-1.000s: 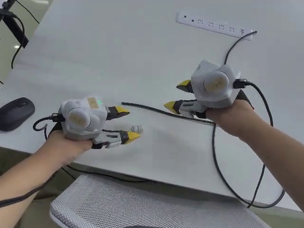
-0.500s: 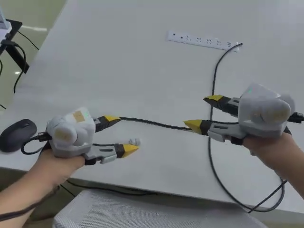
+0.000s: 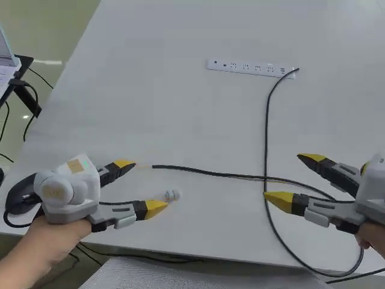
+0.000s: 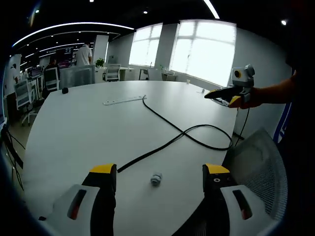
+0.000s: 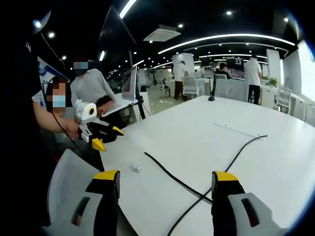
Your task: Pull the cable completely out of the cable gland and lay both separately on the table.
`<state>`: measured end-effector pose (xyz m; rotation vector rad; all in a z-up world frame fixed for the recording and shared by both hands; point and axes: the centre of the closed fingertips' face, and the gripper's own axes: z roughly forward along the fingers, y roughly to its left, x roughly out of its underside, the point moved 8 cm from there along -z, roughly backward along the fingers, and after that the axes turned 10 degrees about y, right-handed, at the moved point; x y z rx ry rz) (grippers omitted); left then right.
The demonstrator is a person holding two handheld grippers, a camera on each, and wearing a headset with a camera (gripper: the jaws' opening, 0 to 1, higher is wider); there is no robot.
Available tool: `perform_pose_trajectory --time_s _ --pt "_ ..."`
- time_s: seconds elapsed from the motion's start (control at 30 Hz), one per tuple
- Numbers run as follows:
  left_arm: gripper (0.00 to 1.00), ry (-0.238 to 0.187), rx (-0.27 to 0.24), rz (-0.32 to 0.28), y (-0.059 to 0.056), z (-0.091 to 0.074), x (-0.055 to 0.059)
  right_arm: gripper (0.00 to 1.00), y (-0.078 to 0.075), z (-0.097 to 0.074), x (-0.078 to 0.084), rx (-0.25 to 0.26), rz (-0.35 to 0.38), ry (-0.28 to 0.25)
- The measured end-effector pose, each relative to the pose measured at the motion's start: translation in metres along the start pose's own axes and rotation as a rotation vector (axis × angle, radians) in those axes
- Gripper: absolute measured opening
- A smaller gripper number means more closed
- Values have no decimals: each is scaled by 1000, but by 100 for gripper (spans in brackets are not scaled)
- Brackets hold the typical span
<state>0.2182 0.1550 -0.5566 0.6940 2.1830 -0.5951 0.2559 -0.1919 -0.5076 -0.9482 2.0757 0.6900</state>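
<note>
Cable lies across mid-frame on the table. Cable gland rests apart, just below its left end. Left gripper, lower left, and right gripper, lower right, are spread and empty, held clear. Judged: separation complete, both items released.
</note>
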Motion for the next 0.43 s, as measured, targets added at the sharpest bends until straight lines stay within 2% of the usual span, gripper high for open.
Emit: perform_pose_trajectory --time_s 0.27,0.43 --pt "81 -12 9 -2 -4 -9 1 82 5 -6 26 10 38 28" --pt "86 -9 4 9 -5 -12 0 85 5 -5 33 8 67 31"
